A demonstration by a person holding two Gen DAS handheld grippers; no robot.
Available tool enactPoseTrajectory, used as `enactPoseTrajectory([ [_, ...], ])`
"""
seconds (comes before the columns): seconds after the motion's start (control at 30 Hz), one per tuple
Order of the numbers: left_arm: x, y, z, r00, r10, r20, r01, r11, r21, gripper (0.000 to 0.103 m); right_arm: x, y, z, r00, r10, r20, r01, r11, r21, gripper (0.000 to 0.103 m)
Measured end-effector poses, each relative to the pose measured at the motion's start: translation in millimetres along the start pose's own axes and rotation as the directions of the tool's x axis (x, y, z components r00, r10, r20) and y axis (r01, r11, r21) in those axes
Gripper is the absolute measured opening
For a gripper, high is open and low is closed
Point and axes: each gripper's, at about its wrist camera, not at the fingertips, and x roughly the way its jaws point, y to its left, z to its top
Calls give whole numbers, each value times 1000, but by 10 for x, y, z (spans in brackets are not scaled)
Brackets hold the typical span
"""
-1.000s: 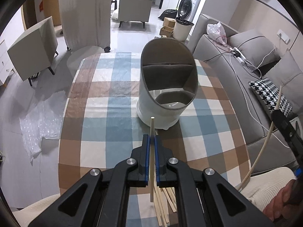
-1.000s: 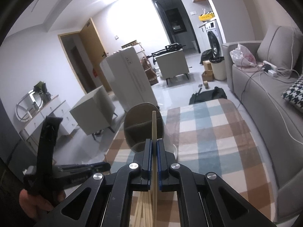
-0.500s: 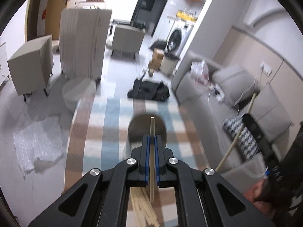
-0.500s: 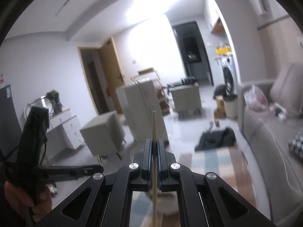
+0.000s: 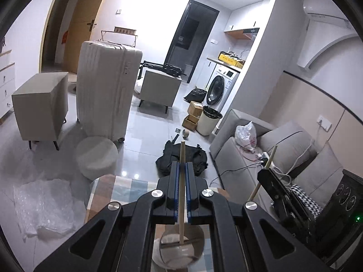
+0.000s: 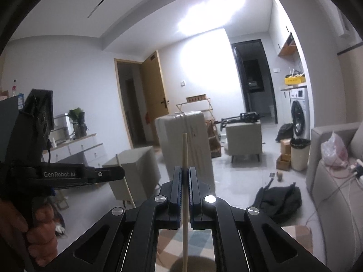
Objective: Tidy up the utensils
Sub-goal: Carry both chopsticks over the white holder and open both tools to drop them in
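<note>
My left gripper (image 5: 182,165) is shut on a wooden chopstick (image 5: 181,190) held upright. Its lower end reaches down over the open top of the grey-white utensil holder (image 5: 179,252), seen below between the arms. My right gripper (image 6: 185,170) is shut on a second wooden chopstick (image 6: 185,195), also upright, above the checked tablecloth (image 6: 199,247). The right gripper with its chopstick (image 5: 264,170) shows at the right of the left wrist view. The left gripper (image 6: 109,173) shows at the left of the right wrist view.
The checked table (image 5: 109,188) lies under both grippers. A grey sofa (image 5: 283,149) runs along the right. On the floor beyond the table are a black bag (image 5: 195,158), a round stool (image 5: 96,156), a white suitcase (image 5: 106,90) and plastic wrap (image 5: 43,206).
Both grippers have tilted up from looking down at the table to looking across the room. The holder has dropped to the bottom of the left wrist view. Both stay shut on their chopsticks.
</note>
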Motion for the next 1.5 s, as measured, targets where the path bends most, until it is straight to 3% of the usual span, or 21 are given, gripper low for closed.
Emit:
enactPoseTrajectory([
  [0.5,434,153,-226,997,-22,-72,19,999,-37,0,564,-378,-511,998,-69,-12,70,993,92,4],
  [0.7,438,114,-269,997,-17,-73,17,1000,5,0,644,-297,-599,991,-128,-31,128,992,11,4],
  [1.13,559,90,-406,985,-28,-172,37,998,53,1,549,-308,-793,988,-13,-156,15,1000,8,5],
  [1.3,649,128,-484,958,-49,-283,55,998,12,1,450,-303,-801,980,7,-200,-2,1000,24,9],
  [1.5,463,160,-550,946,16,-323,-17,1000,0,6,78,-347,-772,976,-47,-211,63,996,70,35],
])
